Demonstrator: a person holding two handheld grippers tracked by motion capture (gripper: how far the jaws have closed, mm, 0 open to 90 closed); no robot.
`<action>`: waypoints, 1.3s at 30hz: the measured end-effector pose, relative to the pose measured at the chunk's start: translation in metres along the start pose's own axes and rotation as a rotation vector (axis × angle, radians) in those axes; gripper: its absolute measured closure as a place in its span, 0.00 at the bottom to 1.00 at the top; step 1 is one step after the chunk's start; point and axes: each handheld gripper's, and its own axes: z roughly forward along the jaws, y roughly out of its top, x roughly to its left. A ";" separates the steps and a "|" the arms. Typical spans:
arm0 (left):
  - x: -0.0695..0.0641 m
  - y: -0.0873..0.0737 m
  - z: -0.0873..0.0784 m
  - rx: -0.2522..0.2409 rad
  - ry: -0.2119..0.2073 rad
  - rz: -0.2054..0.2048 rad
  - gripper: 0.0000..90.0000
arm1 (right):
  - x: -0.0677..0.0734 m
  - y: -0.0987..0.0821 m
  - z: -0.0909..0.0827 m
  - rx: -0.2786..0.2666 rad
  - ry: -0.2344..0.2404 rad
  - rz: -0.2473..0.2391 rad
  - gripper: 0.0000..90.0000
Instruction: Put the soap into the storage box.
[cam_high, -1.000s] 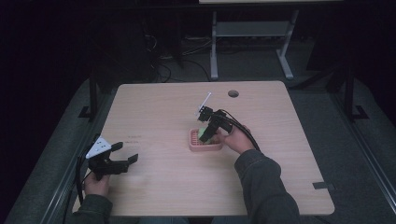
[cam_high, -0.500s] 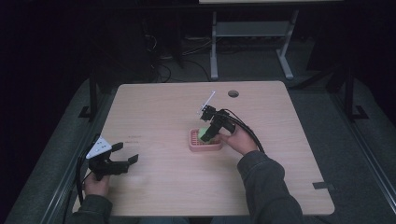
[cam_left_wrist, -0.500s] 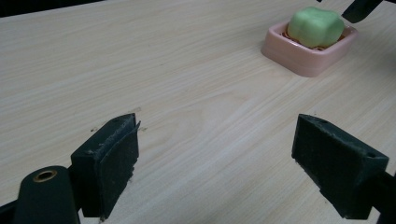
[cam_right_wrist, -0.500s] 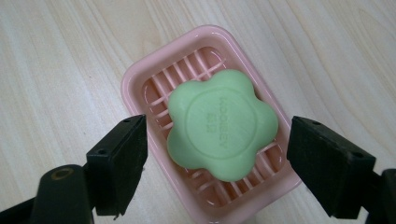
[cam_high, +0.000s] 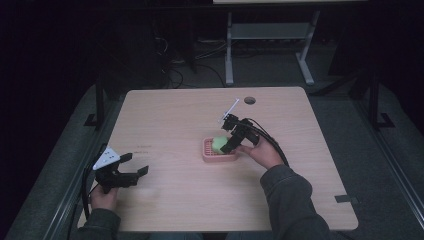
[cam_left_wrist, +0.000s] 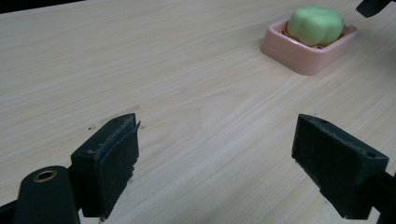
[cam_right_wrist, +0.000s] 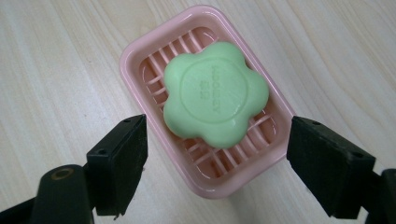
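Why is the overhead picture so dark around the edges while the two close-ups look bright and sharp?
High view: light falls on the table alone, the floor around it sinks into black, and the green soap is small and soft. Right gripper view: the soap is crisp, with glints on the pink soap dish. Left gripper view: the near jaws look slightly blurred.

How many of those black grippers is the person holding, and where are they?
2. The left gripper sits open near the table's front-left corner; the right gripper hovers open over the green soap in the pink dish.
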 end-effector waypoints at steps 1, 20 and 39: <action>0.000 0.000 0.000 0.000 0.000 0.000 0.16 | 0.000 -0.001 -0.001 0.000 -0.001 -0.001 0.23; 0.000 0.000 0.000 0.003 -0.001 0.000 0.16 | -0.005 -0.013 -0.013 -0.002 -0.004 0.018 0.23; 0.000 0.000 -0.001 0.004 -0.001 0.004 0.16 | -0.007 -0.034 -0.015 0.009 0.007 0.042 0.24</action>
